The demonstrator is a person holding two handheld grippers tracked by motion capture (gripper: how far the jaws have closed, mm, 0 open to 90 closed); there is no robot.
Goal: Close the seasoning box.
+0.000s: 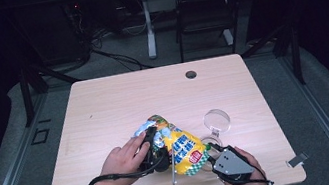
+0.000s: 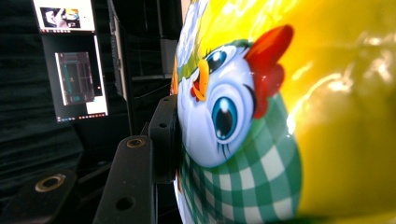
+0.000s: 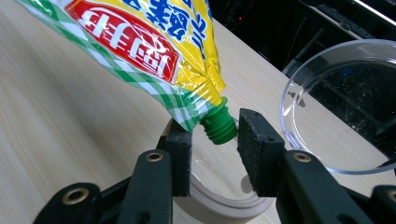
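Observation:
A yellow pouch (image 1: 182, 148) printed with a cartoon chicken (image 2: 224, 112) is held tilted above the table, its green spout (image 3: 218, 126) pointing down. My left gripper (image 1: 153, 144) is shut on the pouch's upper body; one finger (image 2: 163, 130) presses its side and the other is hidden behind it. My right gripper (image 3: 215, 140) is shut on the spout: one pad lies against the green threads, the other against the pouch's (image 3: 140, 46) checked corner. Under the spout sits a small white-rimmed dish (image 3: 224, 200).
A clear glass bowl (image 1: 217, 120) stands just behind the dish (image 1: 209, 145), also near the right jaw (image 3: 345, 107). A thin metal stick (image 1: 173, 174) lies by the front edge of the wooden table (image 1: 119, 105). A chair (image 1: 203, 5) stands beyond the table.

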